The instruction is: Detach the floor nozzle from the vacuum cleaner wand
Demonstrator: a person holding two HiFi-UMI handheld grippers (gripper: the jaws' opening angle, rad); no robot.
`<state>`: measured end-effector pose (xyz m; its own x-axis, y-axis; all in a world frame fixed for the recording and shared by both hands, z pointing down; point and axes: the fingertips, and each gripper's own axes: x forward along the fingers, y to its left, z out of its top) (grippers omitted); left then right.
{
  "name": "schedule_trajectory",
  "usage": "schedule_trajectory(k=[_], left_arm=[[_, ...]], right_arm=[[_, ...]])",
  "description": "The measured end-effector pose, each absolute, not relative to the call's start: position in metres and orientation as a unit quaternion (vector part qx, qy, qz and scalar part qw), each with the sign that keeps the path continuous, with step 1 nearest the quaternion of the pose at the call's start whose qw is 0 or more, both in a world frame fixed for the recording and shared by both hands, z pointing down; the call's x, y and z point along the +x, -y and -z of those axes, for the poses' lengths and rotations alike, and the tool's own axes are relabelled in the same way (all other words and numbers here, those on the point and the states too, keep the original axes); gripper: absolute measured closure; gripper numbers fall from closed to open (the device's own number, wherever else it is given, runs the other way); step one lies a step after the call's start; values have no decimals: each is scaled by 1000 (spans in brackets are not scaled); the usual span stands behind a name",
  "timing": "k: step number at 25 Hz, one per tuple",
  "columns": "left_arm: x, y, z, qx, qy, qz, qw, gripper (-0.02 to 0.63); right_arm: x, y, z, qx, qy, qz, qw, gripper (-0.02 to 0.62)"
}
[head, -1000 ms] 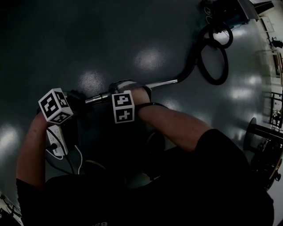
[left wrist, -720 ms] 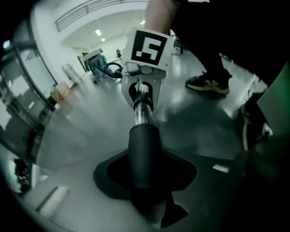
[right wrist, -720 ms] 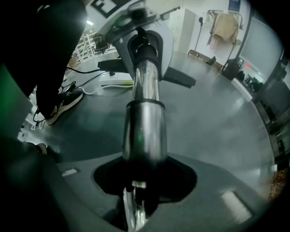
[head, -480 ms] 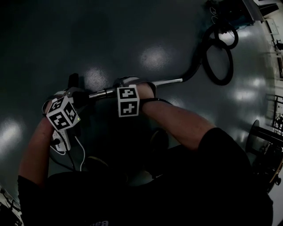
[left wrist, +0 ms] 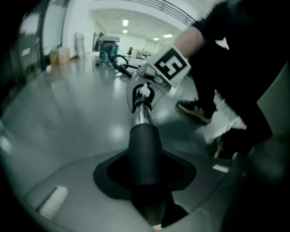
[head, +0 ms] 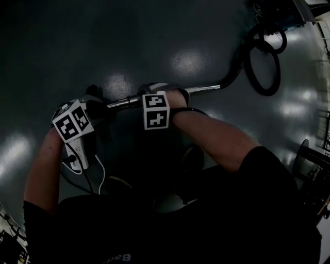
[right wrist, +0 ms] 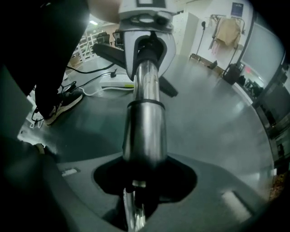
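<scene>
The chrome wand (head: 198,91) runs level across the middle of the head view. Its left end enters the black neck (left wrist: 144,149) of the floor nozzle (right wrist: 108,52). My left gripper (head: 100,106) is shut on that neck, which fills the gap between its jaws (left wrist: 146,190). My right gripper (head: 154,97) is shut on the wand a little further right, and the chrome tube (right wrist: 144,131) passes straight between its jaws. Each gripper shows in the other's view: the right gripper (left wrist: 145,93) and the left gripper (right wrist: 147,50). Most of the nozzle head is hidden in the head view.
A black hose (head: 264,67) coils at the upper right toward the vacuum body (head: 276,10). A white power strip (head: 77,153) with cables lies on the dark glossy floor by my left arm. The person's shoes (left wrist: 195,111) stand close beside the wand.
The left gripper has rolled about the wand's line, and its marker cube shows different faces. The right gripper keeps its hold in the same place on the wand.
</scene>
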<state>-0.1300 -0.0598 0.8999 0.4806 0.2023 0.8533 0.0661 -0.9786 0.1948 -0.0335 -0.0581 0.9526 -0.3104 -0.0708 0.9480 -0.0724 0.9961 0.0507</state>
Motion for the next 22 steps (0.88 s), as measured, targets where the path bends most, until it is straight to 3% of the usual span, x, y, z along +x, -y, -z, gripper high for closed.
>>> schedule_trajectory(k=[2,4,9,15,22], left_arm=[[-134,77,-904,843,-51,-529,-81,453],[-139,90,-907,826,-33,-539,-161,453],[-142,96,-925,844,-8,-525,-108,454],[-172,104,-983,745,-40,-638,-192,453],[-172,93,-1011,705,-85,-656,-255,453]], right_arm=[[-28,63,-954,48,806,-17,590,451],[-18,67,-958,49,799,-29,599,451],[-5,67,-968,59,791,-26,608,451],[-3,43,-996,33,768,-10,640,451],[-1,16,-1024,-1,751,5,660,449]])
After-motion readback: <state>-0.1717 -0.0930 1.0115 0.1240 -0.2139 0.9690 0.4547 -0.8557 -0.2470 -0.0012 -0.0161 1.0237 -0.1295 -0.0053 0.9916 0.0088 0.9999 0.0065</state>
